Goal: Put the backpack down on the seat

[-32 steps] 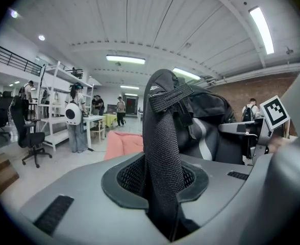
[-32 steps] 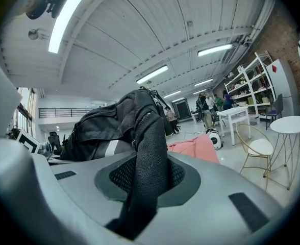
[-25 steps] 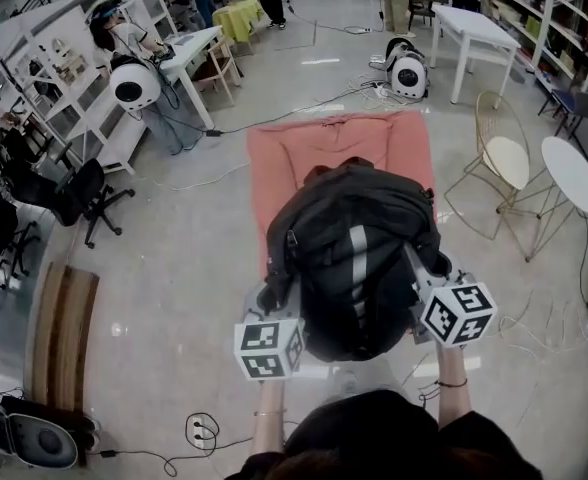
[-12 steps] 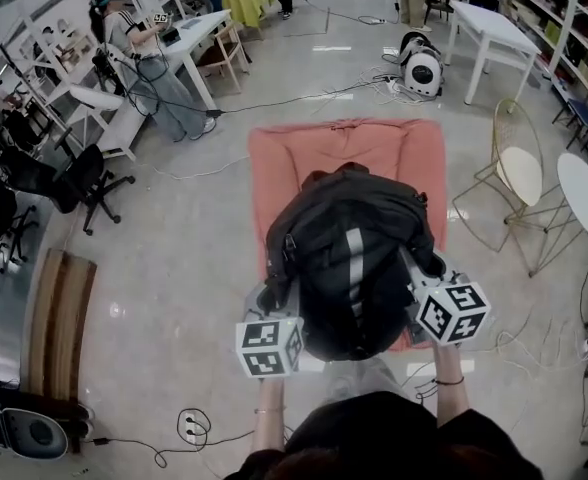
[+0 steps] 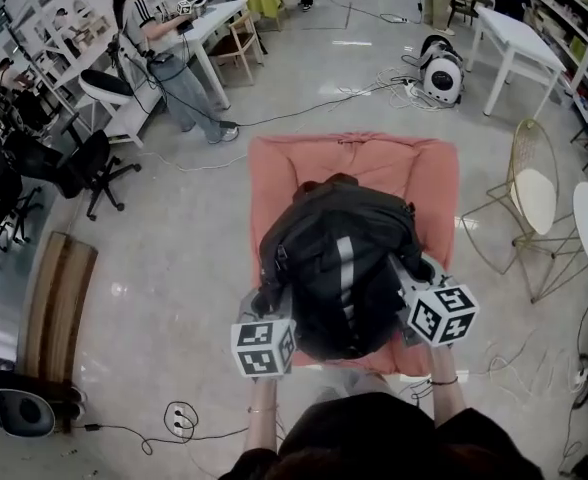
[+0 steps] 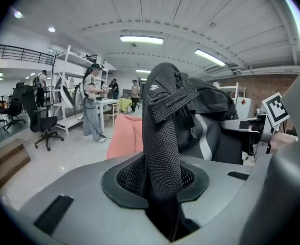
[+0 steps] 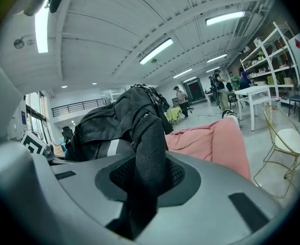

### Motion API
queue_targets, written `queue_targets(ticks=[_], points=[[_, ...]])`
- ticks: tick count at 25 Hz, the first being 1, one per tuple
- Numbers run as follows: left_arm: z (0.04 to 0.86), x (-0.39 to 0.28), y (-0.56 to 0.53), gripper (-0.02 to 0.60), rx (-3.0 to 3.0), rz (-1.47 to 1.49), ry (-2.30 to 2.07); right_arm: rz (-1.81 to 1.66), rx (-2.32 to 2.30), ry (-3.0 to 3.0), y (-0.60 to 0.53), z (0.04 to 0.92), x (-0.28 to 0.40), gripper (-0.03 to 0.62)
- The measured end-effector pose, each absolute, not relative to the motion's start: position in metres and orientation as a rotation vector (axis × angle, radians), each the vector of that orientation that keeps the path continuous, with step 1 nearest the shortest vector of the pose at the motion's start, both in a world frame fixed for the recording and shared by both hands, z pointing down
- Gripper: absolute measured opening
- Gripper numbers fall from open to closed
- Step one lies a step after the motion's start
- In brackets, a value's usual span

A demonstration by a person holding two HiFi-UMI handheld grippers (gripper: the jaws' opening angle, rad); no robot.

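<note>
Left gripper point(image 6: 165, 203): we are clenching it on a mesh strap point(image 6: 163, 142) of the backpack point(image 5: 339, 268)
Right gripper point(image 7: 140, 203): we are gripping the other strap point(image 7: 150, 142) the same way
Backpack: hanging upright between both grippers over the near half of the pink seat point(image 5: 284, 168); we cannot tell whether its base is touching
Step, as we judge it: lowering it onto the cushion
Doing it well: we are aiming to bring both grippers down level and together, nudging toward the middle, letting go only once the weight is resting
Risk: tipping off the near edge
</note>
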State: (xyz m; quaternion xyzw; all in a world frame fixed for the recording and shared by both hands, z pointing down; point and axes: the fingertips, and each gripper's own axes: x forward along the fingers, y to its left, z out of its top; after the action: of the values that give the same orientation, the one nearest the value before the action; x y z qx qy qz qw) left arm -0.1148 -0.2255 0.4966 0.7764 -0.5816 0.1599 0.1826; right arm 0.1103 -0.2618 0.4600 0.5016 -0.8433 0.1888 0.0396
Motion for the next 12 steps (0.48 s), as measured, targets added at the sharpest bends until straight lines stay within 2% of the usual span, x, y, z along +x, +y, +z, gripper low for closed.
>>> queue_targets(ticks=[12], points=[[0.557,-0.124,-0.277,0.103,2.070,0.508,-1.655,0.668,1.396,-2.556,-0.329,0.521,0.098,0.083]])
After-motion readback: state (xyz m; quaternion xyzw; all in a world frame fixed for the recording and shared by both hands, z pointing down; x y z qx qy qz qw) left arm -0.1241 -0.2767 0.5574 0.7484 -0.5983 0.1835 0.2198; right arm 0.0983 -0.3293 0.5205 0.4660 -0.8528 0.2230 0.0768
